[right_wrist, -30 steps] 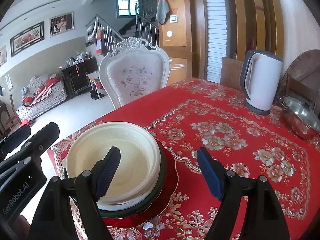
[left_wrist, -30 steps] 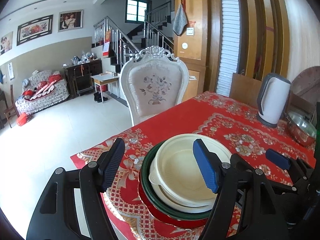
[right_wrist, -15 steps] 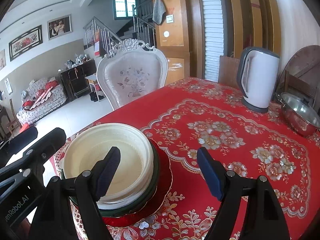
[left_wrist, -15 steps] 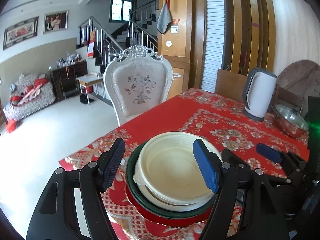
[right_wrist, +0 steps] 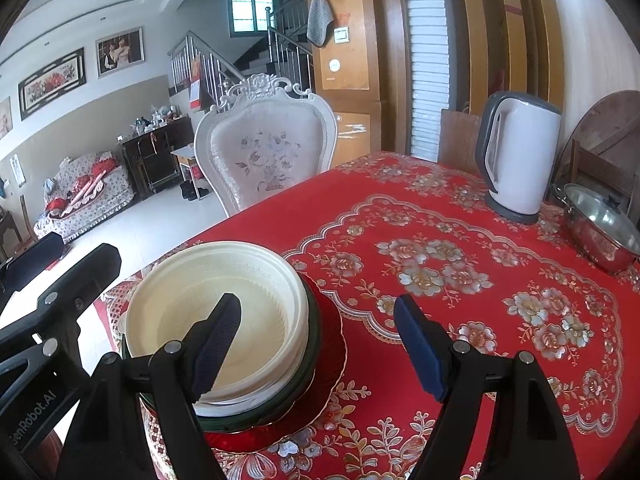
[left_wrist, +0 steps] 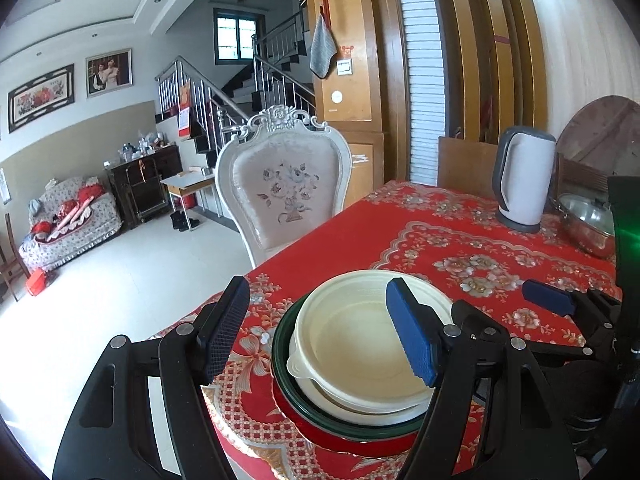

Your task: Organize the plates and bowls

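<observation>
- Left wrist view: near rim of cream bowl [left_wrist: 360, 344] hidden behind blue pad; red plate [left_wrist: 344, 442] mostly covered by green plate [left_wrist: 280, 356].
- Left tool [left_wrist: 316, 330] spread, holding nothing, raised over stack.
- Right tool [right_wrist: 318, 340] spread, empty, straddling stack's right edge.
- Stack upright, mouth up, at bench [right_wrist: 440, 300] corner near chair [right_wrist: 264, 152].

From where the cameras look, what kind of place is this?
Most likely a family home's dining and living area: a table under a red floral tablecloth with stacked dishes, an ornate chair, a sofa and a staircase.
</observation>
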Demonstrator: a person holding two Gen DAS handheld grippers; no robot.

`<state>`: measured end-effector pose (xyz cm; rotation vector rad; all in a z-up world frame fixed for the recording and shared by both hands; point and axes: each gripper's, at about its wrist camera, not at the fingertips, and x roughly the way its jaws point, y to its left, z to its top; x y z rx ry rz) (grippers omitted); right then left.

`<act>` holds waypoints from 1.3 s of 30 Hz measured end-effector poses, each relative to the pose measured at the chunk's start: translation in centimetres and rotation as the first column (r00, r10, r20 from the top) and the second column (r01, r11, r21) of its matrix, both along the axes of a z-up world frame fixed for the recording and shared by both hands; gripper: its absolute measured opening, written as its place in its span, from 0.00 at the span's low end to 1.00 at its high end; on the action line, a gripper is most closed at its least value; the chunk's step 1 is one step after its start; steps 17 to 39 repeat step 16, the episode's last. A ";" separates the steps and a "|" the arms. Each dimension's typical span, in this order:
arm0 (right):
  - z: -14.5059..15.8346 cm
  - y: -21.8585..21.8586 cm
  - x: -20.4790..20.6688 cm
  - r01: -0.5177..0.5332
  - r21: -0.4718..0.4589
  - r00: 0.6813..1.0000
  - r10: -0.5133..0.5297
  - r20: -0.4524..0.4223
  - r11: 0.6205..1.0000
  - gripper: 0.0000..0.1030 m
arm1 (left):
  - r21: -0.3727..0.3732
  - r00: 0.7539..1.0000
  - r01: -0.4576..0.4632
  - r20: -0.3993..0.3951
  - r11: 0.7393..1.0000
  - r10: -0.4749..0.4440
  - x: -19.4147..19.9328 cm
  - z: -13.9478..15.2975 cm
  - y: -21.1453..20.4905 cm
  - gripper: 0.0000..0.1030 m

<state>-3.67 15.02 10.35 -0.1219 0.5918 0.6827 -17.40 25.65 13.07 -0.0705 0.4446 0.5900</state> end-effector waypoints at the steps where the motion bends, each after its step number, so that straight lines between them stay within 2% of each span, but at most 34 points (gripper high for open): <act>1: 0.0 0.0 0.0 -0.001 -0.002 1.000 0.001 0.002 1.000 0.77 | 0.001 1.000 0.003 0.007 1.000 -0.003 -0.3 0.0 0.0 0.70; 14: -0.4 0.0 0.1 -0.003 -0.004 1.000 0.003 -0.021 1.000 0.77 | 0.024 1.000 0.007 0.020 1.000 -0.007 -0.4 -0.1 -0.4 0.70; 16: -0.4 -0.1 0.1 -0.004 -0.005 1.000 0.004 -0.021 1.000 0.77 | 0.007 1.000 0.015 0.017 1.000 -0.015 -0.3 -0.1 -0.4 0.70; 39: -0.4 -0.1 0.1 -0.004 -0.005 1.000 0.004 -0.021 1.000 0.77 | 0.007 1.000 0.015 0.017 1.000 -0.015 -0.3 -0.1 -0.4 0.70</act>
